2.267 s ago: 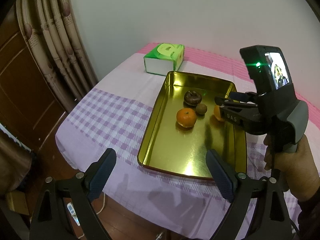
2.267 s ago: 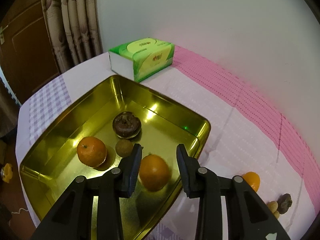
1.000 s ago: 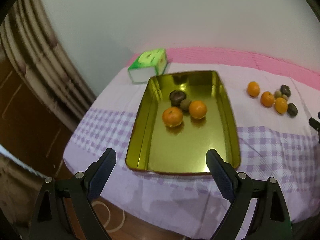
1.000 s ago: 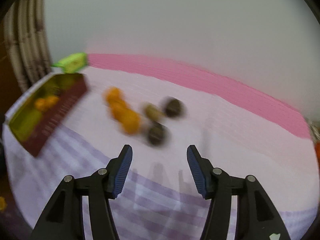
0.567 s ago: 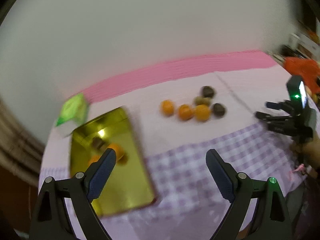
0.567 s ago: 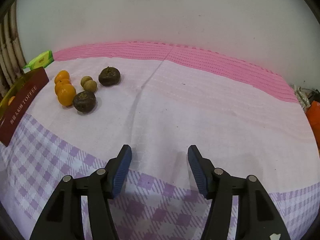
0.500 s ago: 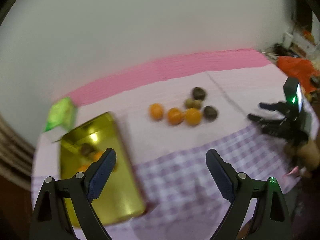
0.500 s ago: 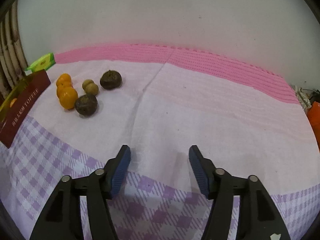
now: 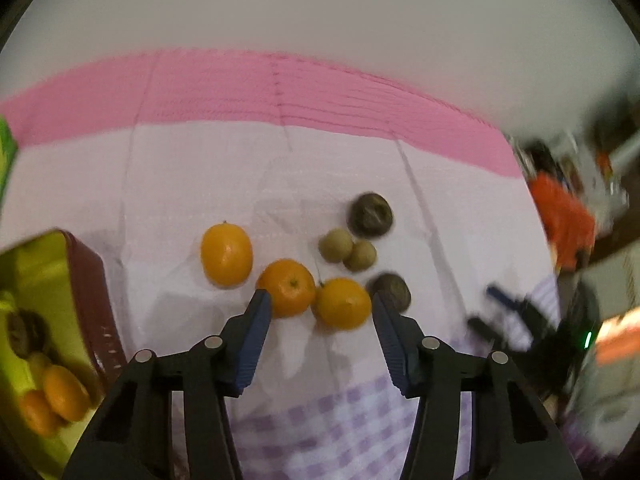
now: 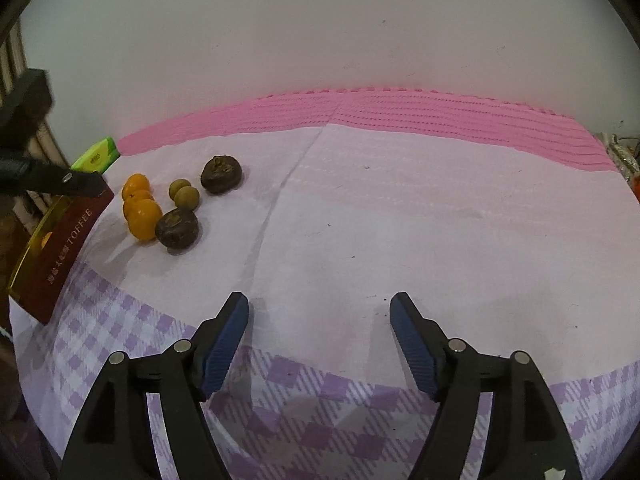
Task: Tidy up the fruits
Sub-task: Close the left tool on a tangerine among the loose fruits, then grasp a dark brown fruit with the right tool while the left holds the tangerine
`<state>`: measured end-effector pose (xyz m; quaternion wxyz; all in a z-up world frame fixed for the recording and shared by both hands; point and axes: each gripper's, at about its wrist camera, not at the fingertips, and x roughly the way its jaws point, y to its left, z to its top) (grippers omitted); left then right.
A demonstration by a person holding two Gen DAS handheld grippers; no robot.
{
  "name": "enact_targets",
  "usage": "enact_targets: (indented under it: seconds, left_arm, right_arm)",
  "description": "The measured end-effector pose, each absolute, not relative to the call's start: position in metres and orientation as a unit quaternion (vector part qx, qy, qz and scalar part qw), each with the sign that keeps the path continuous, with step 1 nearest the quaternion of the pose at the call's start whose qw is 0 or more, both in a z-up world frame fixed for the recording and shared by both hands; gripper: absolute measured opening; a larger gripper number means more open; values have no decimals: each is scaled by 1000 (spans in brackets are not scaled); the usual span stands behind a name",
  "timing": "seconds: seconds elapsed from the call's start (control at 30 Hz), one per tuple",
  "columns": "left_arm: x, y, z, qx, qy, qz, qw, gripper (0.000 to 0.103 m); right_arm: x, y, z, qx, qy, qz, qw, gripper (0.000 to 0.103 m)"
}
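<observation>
Three oranges lie in a row on the pale cloth, with two small greenish fruits and two dark brown fruits beside them. My left gripper hangs just over the row, its jaws closing. The right-hand orange is between the fingers and untouched. One of its fingers shows at the left edge of the right wrist view. My right gripper is over bare cloth, well right of the fruits, its jaws opening with nothing between them.
The gold tray with its dark red side wall sits left of the loose fruits and holds oranges and a dark fruit. A green tissue box stands behind it. The wall runs along the back, with orange clutter off the right end.
The left view swung from the tray to the loose fruits and came down close over them, and its jaws narrowed. The right gripper's jaws widened while it stayed nearly still.
</observation>
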<state>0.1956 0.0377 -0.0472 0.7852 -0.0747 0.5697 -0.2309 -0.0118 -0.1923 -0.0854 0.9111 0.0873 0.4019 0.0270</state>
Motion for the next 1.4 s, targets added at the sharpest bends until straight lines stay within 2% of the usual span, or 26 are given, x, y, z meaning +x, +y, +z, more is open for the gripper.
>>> enact_targets:
  seconds: [0.4, 0.5, 0.57, 0.7, 0.93, 1.27, 1.37, 1.4]
  left_arm:
    - [210, 24, -88, -86, 613, -127, 775, 53]
    - [206, 30, -88, -108, 600, -119, 784, 39]
    - [200, 32, -89, -121, 599, -115, 783, 38]
    - [171, 44, -84, -160, 591, -109, 783, 38]
    - [127, 45, -47, -139, 552, -131, 811, 38]
    - [91, 46, -17, -132, 534, -154, 821, 38]
    - [84, 48, -14, -136, 534, -156, 820, 38]
    - [81, 50, -13, -138, 533, -156, 820, 38]
  right_arm:
    - [-11, -191, -87, 93, 404, 40, 909, 73]
    - [-9, -191, -88, 92, 405, 41, 909, 74]
    - [-11, -191, -87, 93, 403, 39, 910, 74]
    - [-14, -186, -81, 83, 389, 48, 916, 74]
    - [15, -140, -56, 54, 372, 146, 915, 74]
    - [73, -102, -74, 3, 405, 186, 895, 62]
    - [84, -96, -79, -9, 415, 188, 890, 62]
    - [88, -95, -81, -9, 420, 189, 888, 58]
